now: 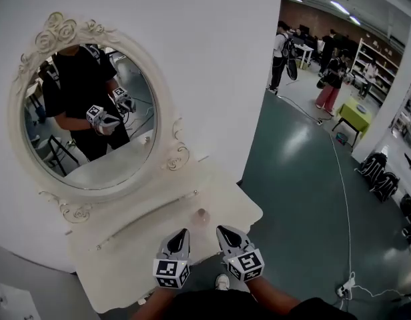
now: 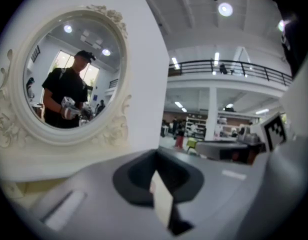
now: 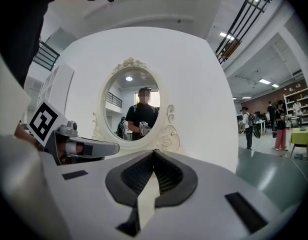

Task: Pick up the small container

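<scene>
The small container (image 1: 201,214), a little pale pinkish jar, stands on the cream dressing table (image 1: 159,245) near its front edge, below the mirror. In the head view my left gripper (image 1: 181,235) and my right gripper (image 1: 223,231) hover side by side just in front of the jar, tips towards it, without touching it. Both are shut with nothing between their jaws. The left gripper view shows its jaws (image 2: 155,158) closed together, and the right gripper view shows the same (image 3: 154,156). The jar is hidden in both gripper views.
An oval ornate mirror (image 1: 92,122) stands on the table against a white wall and reflects the person holding the grippers. To the right is dark green floor with a cable (image 1: 342,199), bags (image 1: 380,172), a yellow-green table (image 1: 355,115) and people far off.
</scene>
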`<state>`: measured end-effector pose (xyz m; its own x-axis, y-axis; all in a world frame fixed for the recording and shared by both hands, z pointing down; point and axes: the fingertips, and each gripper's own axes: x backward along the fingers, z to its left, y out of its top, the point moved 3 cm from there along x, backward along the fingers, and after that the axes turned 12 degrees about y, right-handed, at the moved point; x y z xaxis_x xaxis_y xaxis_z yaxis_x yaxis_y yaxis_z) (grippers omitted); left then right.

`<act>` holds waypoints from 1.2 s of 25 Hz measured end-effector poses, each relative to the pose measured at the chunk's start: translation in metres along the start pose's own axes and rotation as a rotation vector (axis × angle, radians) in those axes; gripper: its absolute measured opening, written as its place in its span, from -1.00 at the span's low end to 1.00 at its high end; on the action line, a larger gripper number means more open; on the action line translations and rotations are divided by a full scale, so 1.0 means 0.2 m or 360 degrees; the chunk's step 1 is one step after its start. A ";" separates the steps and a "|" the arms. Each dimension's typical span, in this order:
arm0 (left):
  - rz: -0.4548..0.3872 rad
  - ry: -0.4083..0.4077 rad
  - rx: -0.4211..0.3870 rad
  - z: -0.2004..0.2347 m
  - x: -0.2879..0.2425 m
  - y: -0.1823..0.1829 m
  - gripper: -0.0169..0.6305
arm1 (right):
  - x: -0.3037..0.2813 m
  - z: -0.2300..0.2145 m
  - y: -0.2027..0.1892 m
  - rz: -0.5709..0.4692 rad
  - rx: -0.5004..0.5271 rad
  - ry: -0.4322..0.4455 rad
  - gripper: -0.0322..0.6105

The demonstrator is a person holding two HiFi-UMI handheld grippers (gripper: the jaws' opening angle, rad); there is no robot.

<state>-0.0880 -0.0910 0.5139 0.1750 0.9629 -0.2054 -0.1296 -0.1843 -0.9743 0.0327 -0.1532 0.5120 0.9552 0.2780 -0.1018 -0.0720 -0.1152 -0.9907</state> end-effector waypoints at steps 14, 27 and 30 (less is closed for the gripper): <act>0.0022 0.0408 0.0060 0.14 -0.11 -0.02 -0.92 | -0.29 -0.18 0.01 0.0020 0.0005 0.0360 -0.88; 0.0121 0.0614 0.0063 0.24 -0.09 -0.16 -0.92 | -0.37 -0.19 -0.11 0.0121 -0.0022 0.0535 -0.88; 0.0131 0.0558 0.0039 0.26 -0.14 -0.17 -0.92 | -0.40 -0.22 -0.13 0.0126 -0.0044 0.0489 -0.88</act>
<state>-0.1386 -0.1007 0.5580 0.4869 0.8179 -0.3065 -0.1798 -0.2496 -0.9515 -0.0289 -0.2137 0.5498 0.9893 -0.0332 -0.1423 -0.1457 -0.1520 -0.9776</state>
